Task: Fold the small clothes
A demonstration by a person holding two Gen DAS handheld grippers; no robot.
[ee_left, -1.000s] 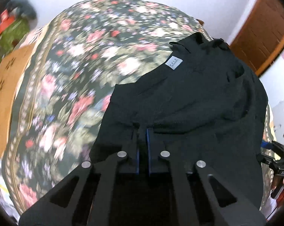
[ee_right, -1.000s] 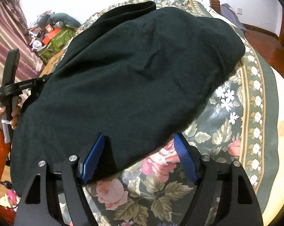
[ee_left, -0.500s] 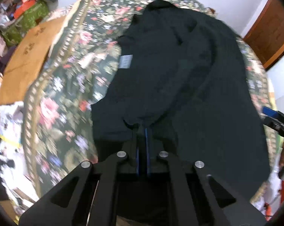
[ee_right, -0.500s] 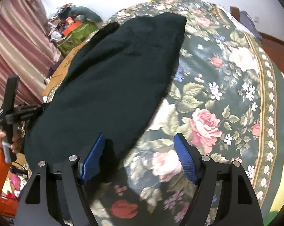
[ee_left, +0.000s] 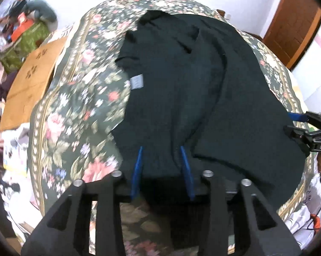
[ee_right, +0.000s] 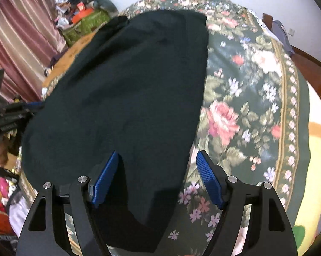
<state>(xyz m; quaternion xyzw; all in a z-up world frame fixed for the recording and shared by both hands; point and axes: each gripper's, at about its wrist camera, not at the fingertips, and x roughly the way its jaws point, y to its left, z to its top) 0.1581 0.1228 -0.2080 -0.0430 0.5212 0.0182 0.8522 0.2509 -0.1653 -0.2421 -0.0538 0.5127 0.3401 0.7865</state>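
Fingers of left gripper (ee_left: 162, 160) just parted, releasing black garment (ee_left: 181, 89) folded toward 3 o'clock on bed (ee_left: 71, 111); right gripper (ee_right: 157, 170) wide, empty. Next fold due.

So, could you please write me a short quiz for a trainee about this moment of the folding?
1. True or false: the left tongs are clamped shut on the black garment.
2. What lies under the garment? A) a floral bedspread B) a bare wooden table C) a white towel
3. Fill in the missing word: near the garment's left edge, in the left wrist view, a small grey ____ is sewn on.

Key
1. False. The jaws have just been opening; cloth lies between the blue pads, but they do not press on it.
2. A, the floral bedspread.
3. Label.
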